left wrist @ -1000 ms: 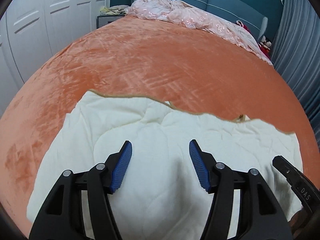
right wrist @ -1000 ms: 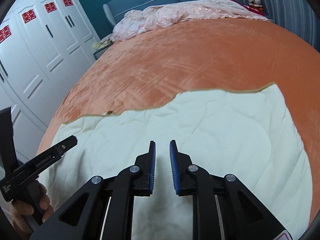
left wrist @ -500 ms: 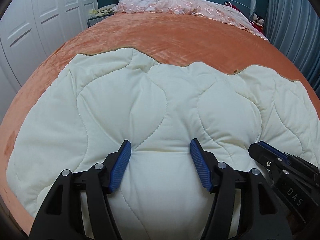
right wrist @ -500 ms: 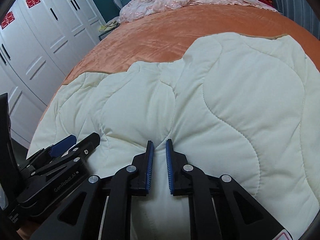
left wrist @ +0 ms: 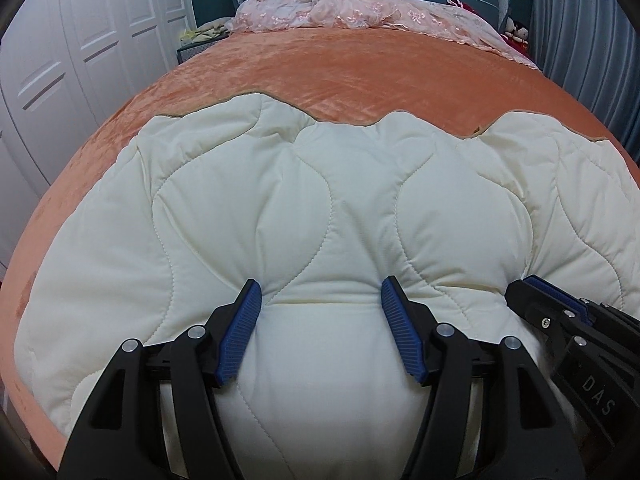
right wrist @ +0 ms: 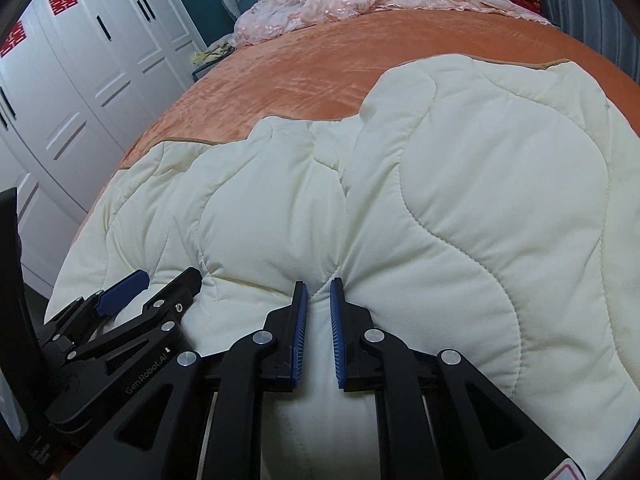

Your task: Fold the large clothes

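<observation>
A large cream quilt [left wrist: 320, 184] [right wrist: 480, 200] with wavy stitching lies bunched on the orange bed cover [left wrist: 340, 68]. My left gripper [left wrist: 320, 284] is open wide, its tips pressed down into the quilt's near part, a puff of quilt bulging between the pads. My right gripper [right wrist: 318, 283] is shut on a narrow pinch of the quilt, and creases run in to its tips. The two grippers sit side by side: the right gripper [left wrist: 560, 312] shows at the left wrist view's right edge, the left gripper [right wrist: 132, 296] at the right wrist view's lower left.
Crumpled pink bedding [left wrist: 360, 16] lies at the head of the bed against a teal headboard. White wardrobe doors [right wrist: 80, 80] stand along the left side. Grey-blue curtains [left wrist: 592, 40] hang on the right. Bare orange cover [right wrist: 300, 72] stretches beyond the quilt.
Both grippers have come down from above onto the quilt. The right jaws narrowed onto a pinch of fabric. The quilt has puffed up and bunched around the tips.
</observation>
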Tool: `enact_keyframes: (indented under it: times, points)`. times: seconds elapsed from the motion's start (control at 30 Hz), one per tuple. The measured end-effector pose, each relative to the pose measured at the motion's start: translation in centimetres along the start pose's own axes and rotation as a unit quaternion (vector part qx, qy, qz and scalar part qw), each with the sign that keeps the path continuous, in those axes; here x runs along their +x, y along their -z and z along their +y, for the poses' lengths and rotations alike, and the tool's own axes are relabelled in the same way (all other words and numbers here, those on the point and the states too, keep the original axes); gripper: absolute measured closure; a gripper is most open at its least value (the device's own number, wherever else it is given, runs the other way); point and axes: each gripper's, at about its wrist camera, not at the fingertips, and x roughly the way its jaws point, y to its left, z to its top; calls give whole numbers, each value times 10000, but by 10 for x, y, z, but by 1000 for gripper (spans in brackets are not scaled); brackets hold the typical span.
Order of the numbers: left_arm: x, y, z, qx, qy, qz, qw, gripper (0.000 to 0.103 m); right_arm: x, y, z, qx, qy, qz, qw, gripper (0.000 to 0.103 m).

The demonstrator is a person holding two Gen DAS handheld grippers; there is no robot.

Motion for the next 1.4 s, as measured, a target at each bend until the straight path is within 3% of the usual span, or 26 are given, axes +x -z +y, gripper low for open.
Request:
enact_keyframes:
  times: [0.13, 0.3, 0.47, 0.63, 0.73, 0.83, 0.9, 1.03, 1.1, 1.2, 1.4]
  points:
    - [-12, -4, 3, -36, 13, 198, 9998, 43, -20, -3, 18, -7, -6, 119, 9999, 83]
    - [-45, 3, 30, -722, 421, 289, 9961, 40, -41, 15, 41, -97, -419, 246, 9988, 83]
    - [-83, 30, 83, -1545, 416, 275, 9867, 21, -47, 39, 56, -288, -440, 436, 9977, 83]
    - [-87, 64, 151, -2464, 207, 486, 9677, 21, -43, 46, 50, -184, -425, 526, 9975, 83]
    - [-70, 79, 179, -3115, 550, 762, 9456, 21, -35, 48, 48, -133, -369, 594, 9975, 83]
    - [-59, 84, 184, -3509, 1018, 754, 9278, 21, -28, 47, 52, -246, -236, 616, 9975, 83]
    - [-51, 82, 180, -3553, 1129, 779, 9246, 17, -26, 48, 54, -323, -165, 626, 9974, 83]
    - [-43, 72, 166, -3435, 1290, 732, 9274, 15, -21, 47, 56, -355, -71, 647, 9972, 83]
    - [-43, 68, 158, -3423, 1418, 759, 9257, 17, -20, 47, 56, -350, -43, 649, 9973, 83]
    - [-45, 62, 148, -3309, 1531, 762, 9280, 35, -17, 48, 56, -319, -28, 644, 9974, 83]
    - [-77, 45, 145, -3064, 1649, 363, 9368, 75, -17, 48, 57, -292, -24, 633, 9976, 83]
